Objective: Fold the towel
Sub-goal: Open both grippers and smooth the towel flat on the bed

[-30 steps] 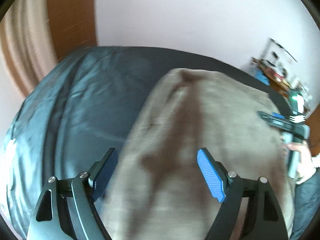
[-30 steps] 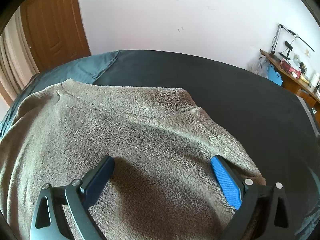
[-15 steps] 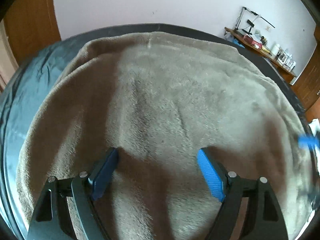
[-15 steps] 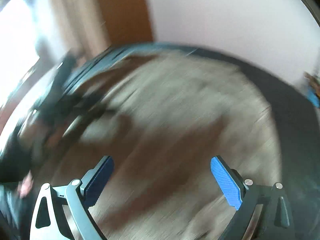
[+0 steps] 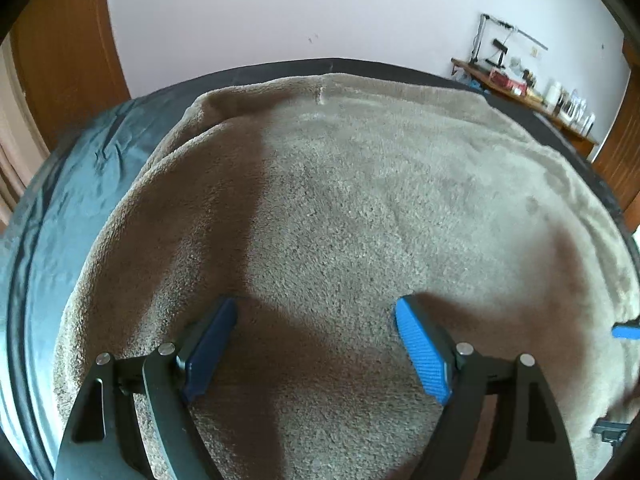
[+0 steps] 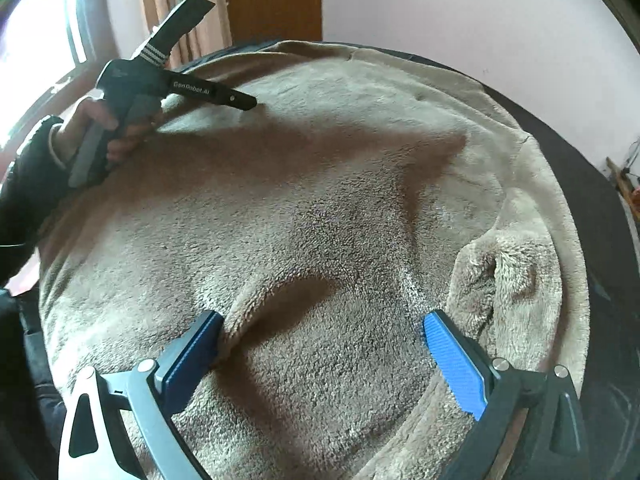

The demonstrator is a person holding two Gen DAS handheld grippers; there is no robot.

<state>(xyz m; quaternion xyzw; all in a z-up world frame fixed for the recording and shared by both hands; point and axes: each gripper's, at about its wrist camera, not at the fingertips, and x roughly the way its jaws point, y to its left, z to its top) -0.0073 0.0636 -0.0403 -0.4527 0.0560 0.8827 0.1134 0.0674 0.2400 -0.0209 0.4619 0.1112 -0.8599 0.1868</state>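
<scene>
I have the towel [image 5: 360, 220] spread over the bed [image 5: 60, 208], covering most of it. Its far edge looks doubled, with a second hem line just inside the outer one, so I judge at least one fold is already in, though I cannot tell for sure. On my right side a corner [image 6: 504, 276] is flipped up and curled, and a ridge of pile bunches against the inner finger of my right gripper [image 6: 320, 344].

Both sets of jaws are spread wide with nothing pinched. The left gripper [image 5: 316, 340] hangs above flat pile near the middle; the right one sits low on the cloth, one finger nudging that ridge. My left hand [image 6: 100, 128] shows at the far left in the right wrist view, holding its tool above the towel.

Left to do, as I read it: flatten the curled corner, take an edge in each gripper, and fold across.

Nothing lies on the towel. A shelf [image 5: 520, 84] with bottles, a door [image 6: 272, 0] and a curtain [image 6: 180, 8] stand well clear.
</scene>
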